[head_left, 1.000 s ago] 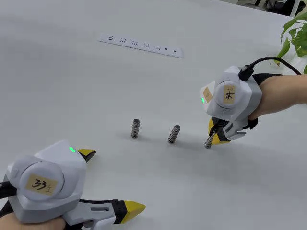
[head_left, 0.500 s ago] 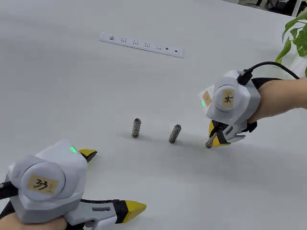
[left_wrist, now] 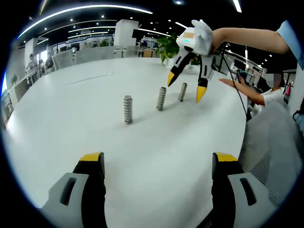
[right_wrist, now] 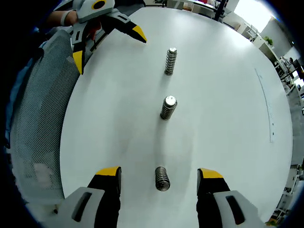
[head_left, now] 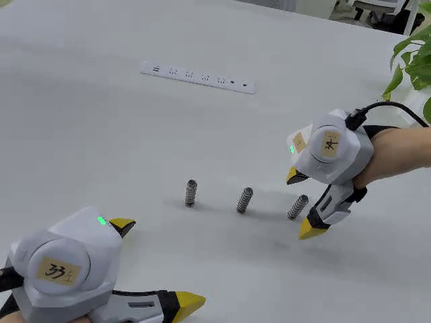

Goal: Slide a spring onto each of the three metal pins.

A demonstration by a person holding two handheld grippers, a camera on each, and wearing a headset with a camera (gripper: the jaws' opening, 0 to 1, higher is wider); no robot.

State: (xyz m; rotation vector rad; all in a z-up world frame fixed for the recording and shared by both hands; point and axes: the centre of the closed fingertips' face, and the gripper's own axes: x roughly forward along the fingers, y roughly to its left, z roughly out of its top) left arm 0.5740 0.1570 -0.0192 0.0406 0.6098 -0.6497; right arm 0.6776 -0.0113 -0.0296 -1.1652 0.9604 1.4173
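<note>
Springs (head_left: 244, 200) all look seated, so right gripper (head_left: 300, 204) jaws gape around the end one; left gripper (head_left: 158, 261) idles open, well apart.

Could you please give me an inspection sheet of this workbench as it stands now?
Surface: white tabletop, no marks seen.
Job's things: left coiled metal spring, middle spring and right spring upright in a row; metal pin heads atop two.
Clutter: white power strip, far side.
Grippers: left tool open, empty; right tool open, straddling the right spring.
Cables: black cable into right tool.
Surroundings: green leafy plant, right edge.
</note>
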